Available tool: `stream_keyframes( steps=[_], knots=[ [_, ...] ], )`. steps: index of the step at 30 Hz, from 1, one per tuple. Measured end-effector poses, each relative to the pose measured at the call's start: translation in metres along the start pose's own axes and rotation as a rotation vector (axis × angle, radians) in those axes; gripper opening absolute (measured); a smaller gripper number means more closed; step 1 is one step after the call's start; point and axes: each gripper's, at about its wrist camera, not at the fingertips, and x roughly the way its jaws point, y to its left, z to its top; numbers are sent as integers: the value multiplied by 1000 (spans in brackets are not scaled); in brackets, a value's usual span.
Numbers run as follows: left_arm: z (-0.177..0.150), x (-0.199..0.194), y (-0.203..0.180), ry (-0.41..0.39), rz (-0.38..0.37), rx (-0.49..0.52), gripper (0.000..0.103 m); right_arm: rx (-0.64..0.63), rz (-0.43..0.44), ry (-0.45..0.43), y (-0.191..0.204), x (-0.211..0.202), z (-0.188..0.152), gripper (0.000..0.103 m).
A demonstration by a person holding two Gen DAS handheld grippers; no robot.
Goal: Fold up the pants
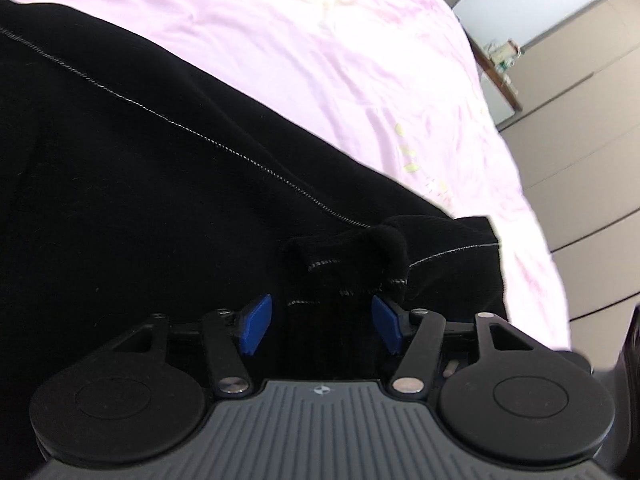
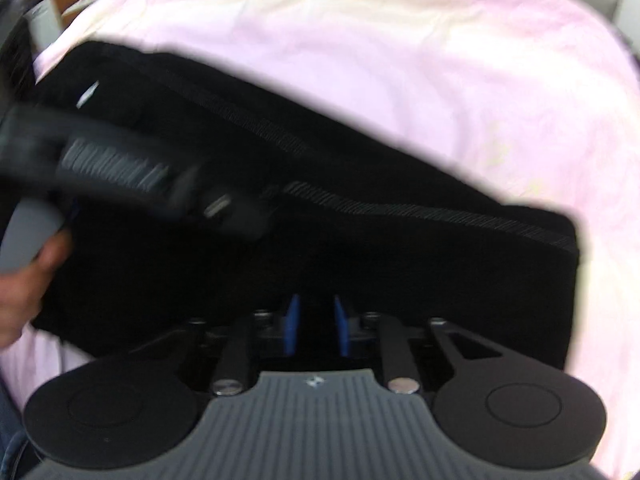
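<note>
Black matt cloth for the pants (image 1: 140,184), soft and slightly fuzzy, with a pale ridged seam of stitching along the leg. Pink bedsheet (image 1: 328,64) of thin, lightly creased cloth, matt throughout. Matt black plastic on the left gripper (image 1: 322,326), ribbed grey rubbery plate behind, smooth blue pads (image 1: 256,324), shiny metal pins at the joints. Same matt plastic, ribbed grey plate and polished pins on the right gripper (image 2: 316,330). Smooth, flat, matt beige panels on the wardrobe (image 1: 580,92).
</note>
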Motion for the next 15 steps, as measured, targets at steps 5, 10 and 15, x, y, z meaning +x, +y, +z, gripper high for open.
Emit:
stream_keyframes(
  steps=[5,10,15],
  knots=[
    [1,17,-7,-14,-24,7,68,34,42,1,5,12,-16,0],
    [-5,14,-36,-64,47,122,55,118,101,-24,-9,13,-23,0],
    [-10,10,-39,-79,45,132,58,144,112,-54,-14,12,-30,0]
  ],
)
